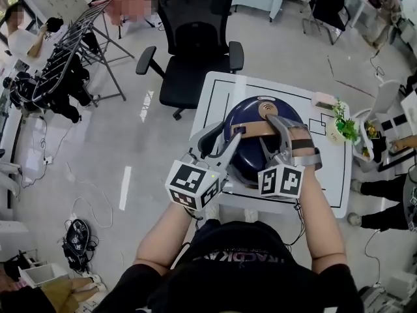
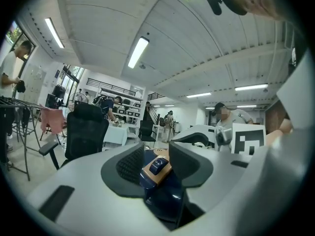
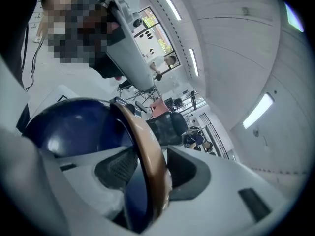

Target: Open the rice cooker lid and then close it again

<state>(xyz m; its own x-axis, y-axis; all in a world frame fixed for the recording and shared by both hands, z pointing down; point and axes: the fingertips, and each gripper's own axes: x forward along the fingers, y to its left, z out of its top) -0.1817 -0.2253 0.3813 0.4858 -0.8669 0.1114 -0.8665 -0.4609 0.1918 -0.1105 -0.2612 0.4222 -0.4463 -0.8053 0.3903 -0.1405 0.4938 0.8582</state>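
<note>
A dark blue rice cooker [image 1: 260, 117] with its lid down stands on the white table [image 1: 220, 89] in front of me. A tan carry handle [image 1: 253, 130] arches across the lid. My left gripper [image 1: 231, 134] is at the handle's left end; in the left gripper view both pads of the gripper [image 2: 156, 161] press the tan handle end [image 2: 153, 171] with its blue cap. My right gripper [image 1: 273, 133] is at the handle's right end. In the right gripper view the handle band [image 3: 147, 146] runs between that gripper's [image 3: 147, 165] jaws, which stand wide, over the blue lid [image 3: 69, 127].
A black office chair [image 1: 192, 51] stands behind the table. A small potted plant [image 1: 342, 126] sits at the table's right edge. A drying rack [image 1: 71, 41] is at the far left. A person's leg [image 1: 388, 189] is close by at the right. Cables lie on the floor [image 1: 78, 243].
</note>
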